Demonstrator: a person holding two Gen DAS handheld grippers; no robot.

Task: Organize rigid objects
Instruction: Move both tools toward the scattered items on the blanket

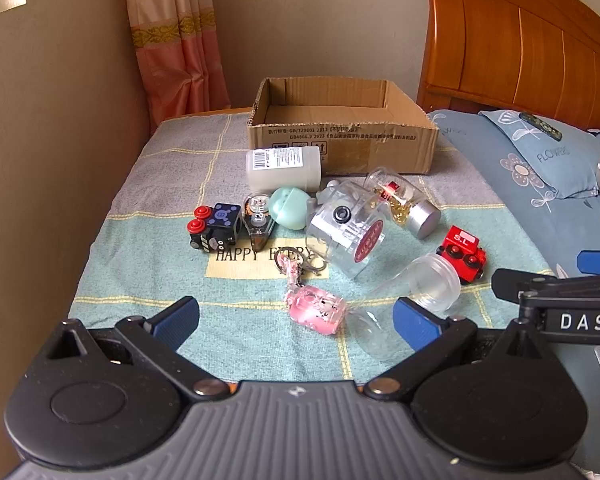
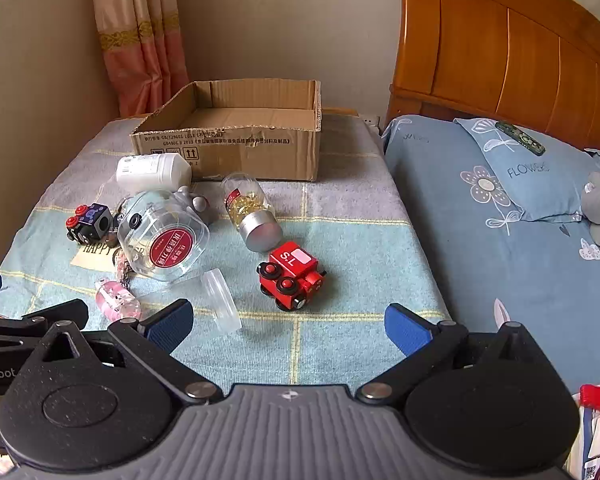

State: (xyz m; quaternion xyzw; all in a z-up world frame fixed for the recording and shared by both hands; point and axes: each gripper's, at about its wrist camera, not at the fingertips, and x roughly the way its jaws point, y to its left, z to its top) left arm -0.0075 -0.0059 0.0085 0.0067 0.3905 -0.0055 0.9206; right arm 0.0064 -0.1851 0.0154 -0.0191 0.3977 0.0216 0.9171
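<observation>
Rigid odds and ends lie scattered on a checked woven cloth point(image 1: 148, 248) ahead of both tools, all of them outside the shallow corrugated cardboard box point(image 1: 342, 140) that stands open-topped at the far edge. The left gripper point(image 1: 296, 320) is spread wide with nothing between its blue ribbed pads; just beyond its tips sits a pink translucent keychain charm point(image 1: 316, 310) on a metal ring, and a clear plastic cup point(image 1: 416, 296) lies on its side against the right-hand finger. Farther out is a squat clear jar point(image 1: 346, 232) with a round red label, tipped over, and behind it a glass bottle point(image 1: 404, 204) of yellow capsules with a brushed silver cap, also lying down. To the left of these are a smooth mint-green egg shape point(image 1: 290, 208), a small clear wedge-shaped dispenser point(image 1: 258, 220), and a black cube point(image 1: 216, 226) with red buttons. A frosted white cylindrical bottle point(image 1: 284, 168) lies touching the box front.

The right gripper point(image 2: 290, 322) is likewise wide apart and holds nothing. Directly ahead of it, between its fingers, stands a glossy red toy train point(image 2: 292, 276) with black wheels, upright. The clear cup lies just beyond its left finger.
</observation>
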